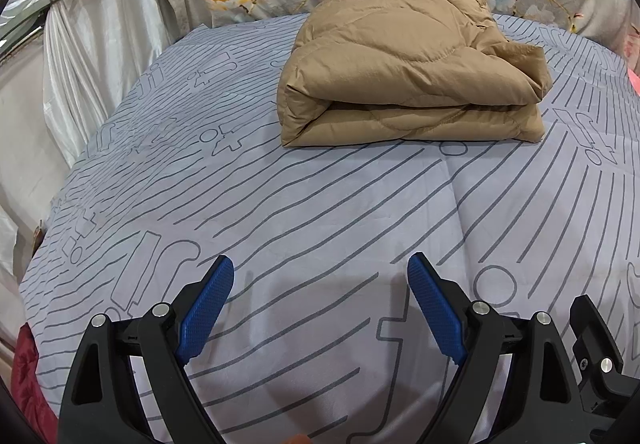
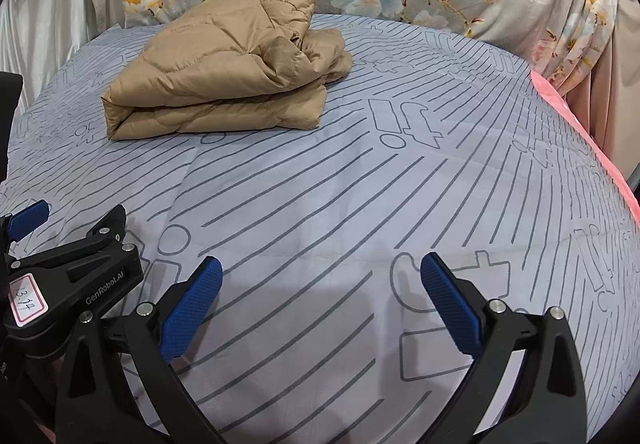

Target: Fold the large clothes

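Tan quilted jacket folded on the striped bedsheet, left gripper and right gripper both wide, empty.

The bed is covered by a pale grey sheet printed with dark grey lines and outlined shapes, lightly creased. On it, toward the far side, lies 1 tan quilted jacket, folded into a thick bundle with its rounded fold facing the cameras.
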